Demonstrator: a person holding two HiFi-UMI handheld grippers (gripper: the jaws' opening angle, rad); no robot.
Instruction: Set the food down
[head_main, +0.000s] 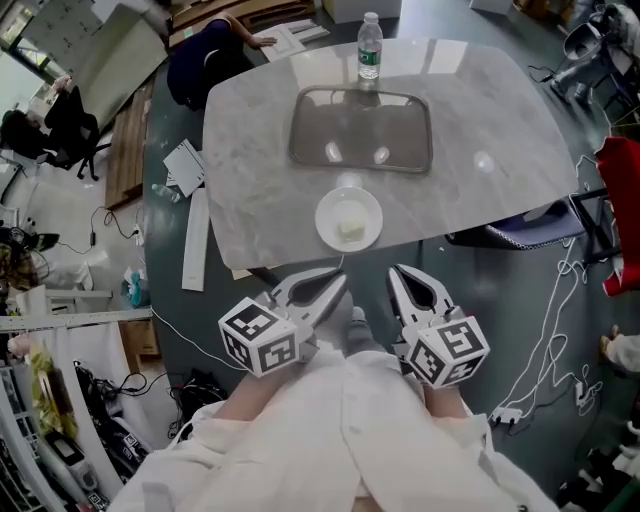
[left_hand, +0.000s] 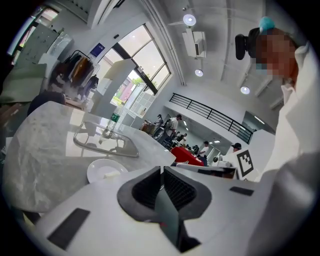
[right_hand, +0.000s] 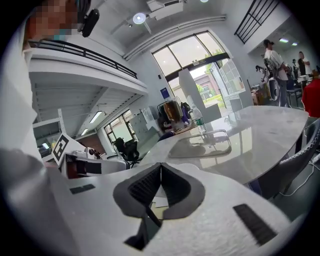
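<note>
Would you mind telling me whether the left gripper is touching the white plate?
Apart. The head view shows the left gripper, jaws shut, short of the white plate, with a clear gap between.

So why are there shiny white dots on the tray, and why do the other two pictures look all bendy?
Head view: ceiling lights are mirrored in the glossy tray and table. Left gripper view: a wide lens curves the window frames and darkens the corners. Right gripper view: the same curving, plus window light glaring off the tabletop.
</note>
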